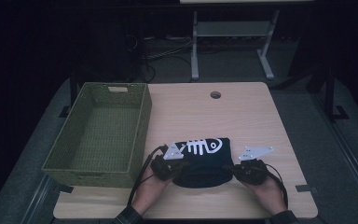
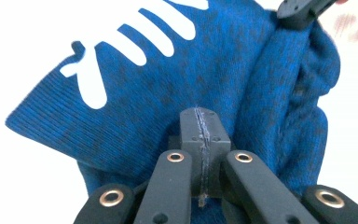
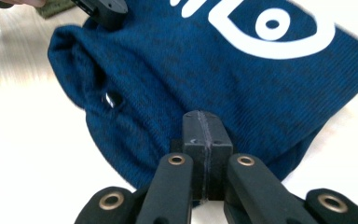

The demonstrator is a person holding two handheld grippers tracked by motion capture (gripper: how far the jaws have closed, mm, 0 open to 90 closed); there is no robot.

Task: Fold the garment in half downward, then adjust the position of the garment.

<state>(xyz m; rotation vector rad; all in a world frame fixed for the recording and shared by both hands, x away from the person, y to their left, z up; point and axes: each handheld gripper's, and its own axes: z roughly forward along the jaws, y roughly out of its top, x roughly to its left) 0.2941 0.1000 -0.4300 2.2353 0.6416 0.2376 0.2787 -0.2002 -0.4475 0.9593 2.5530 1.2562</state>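
Note:
A folded dark blue knit garment [image 1: 205,156] with a white fish-skeleton print lies near the table's front edge. My left gripper [image 1: 182,166] is at its near left corner and my right gripper [image 1: 236,170] at its near right corner, both pointing inward. In the left gripper view the jaws [image 2: 200,114] are closed together on the blue knit [image 2: 135,107], with a thin blue line in their seam. In the right gripper view the jaws [image 3: 204,116] are pressed together at the garment's lower fold [image 3: 168,74]. Each gripper view also catches the other gripper's tip at the cloth's far side.
A green woven basket [image 1: 140,126] stands empty on the table's left side, close to the garment. The wooden table [image 1: 247,116] has a cable hole [image 1: 215,94] near its back edge. Desk legs and cables stand on the dark floor behind.

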